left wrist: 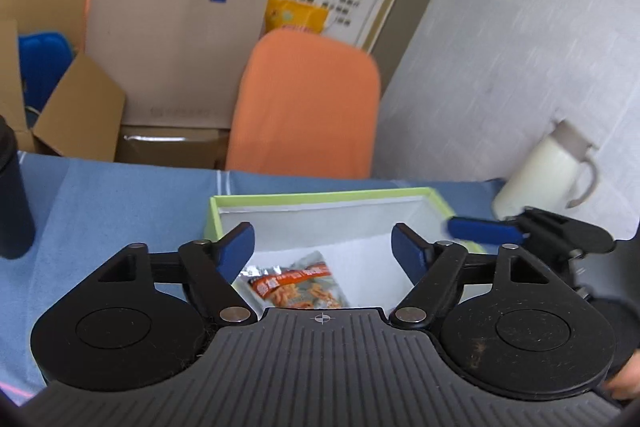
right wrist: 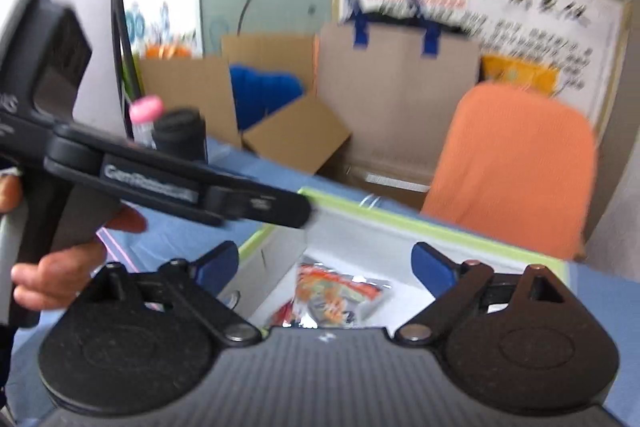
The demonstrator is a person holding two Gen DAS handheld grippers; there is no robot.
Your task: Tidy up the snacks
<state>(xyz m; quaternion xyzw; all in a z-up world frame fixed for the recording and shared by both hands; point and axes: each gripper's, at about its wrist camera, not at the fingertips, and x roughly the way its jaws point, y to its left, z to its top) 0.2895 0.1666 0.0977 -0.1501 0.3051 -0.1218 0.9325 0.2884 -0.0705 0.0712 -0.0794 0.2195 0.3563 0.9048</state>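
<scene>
"GenRobot" point(right wrist: 148, 183) lettering — left gripper point(right wrist: 280, 207)

Left gripper point(left wrist: 323, 247) tilts downward, its blue-padded fingers point(left wrist: 236, 247) spread apart with nothing pinched between them. Right gripper point(right wrist: 326, 267) tilts likewise, fingers point(right wrist: 434, 269) wide and empty. A hand point(right wrist: 60, 275) grips the left gripper's handle

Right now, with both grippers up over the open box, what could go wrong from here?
1. The left gripper and right gripper hang close together above the green-rimmed box; both have open, empty jaws and could knock each other.
2. The snack packets lie loosely piled in one corner, so another drop may land unevenly.
3. The white jug stands just beyond the box corner, and a wide swing of the right gripper could tip it.
</scene>
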